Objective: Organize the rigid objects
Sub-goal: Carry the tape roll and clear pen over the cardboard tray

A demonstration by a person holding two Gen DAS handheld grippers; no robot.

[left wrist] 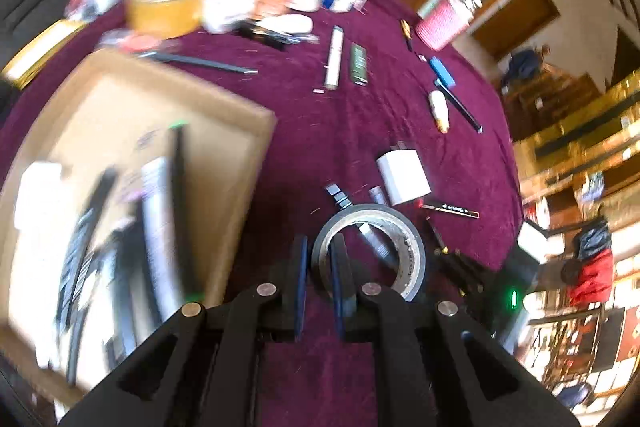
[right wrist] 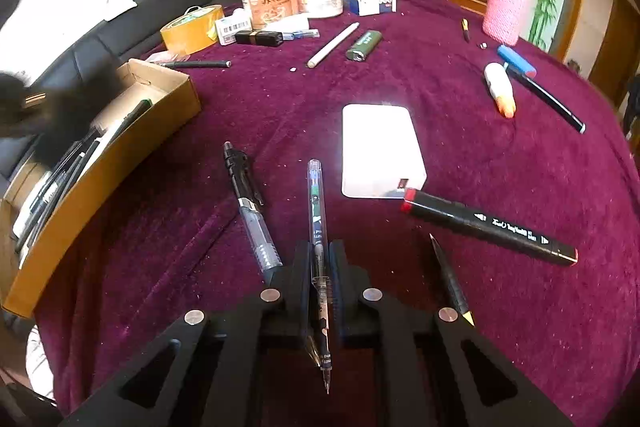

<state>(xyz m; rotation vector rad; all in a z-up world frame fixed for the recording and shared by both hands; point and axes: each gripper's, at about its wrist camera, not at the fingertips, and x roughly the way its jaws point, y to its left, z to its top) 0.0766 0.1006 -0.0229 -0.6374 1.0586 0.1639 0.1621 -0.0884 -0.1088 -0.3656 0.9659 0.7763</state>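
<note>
In the left wrist view my left gripper is shut on the wall of a black tape roll, one finger inside the ring and one outside. Left of it lies an open cardboard box, blurred, with several pens inside. In the right wrist view my right gripper is shut on a clear pen that runs lengthwise between the fingers, tip toward the camera. The same box sits at the left on the purple cloth.
Around the right gripper lie a black-and-clear pen, a white charger, a black marker and a dark pencil. Farther back are a green lighter, a yellow tape roll, jars and a pink holder.
</note>
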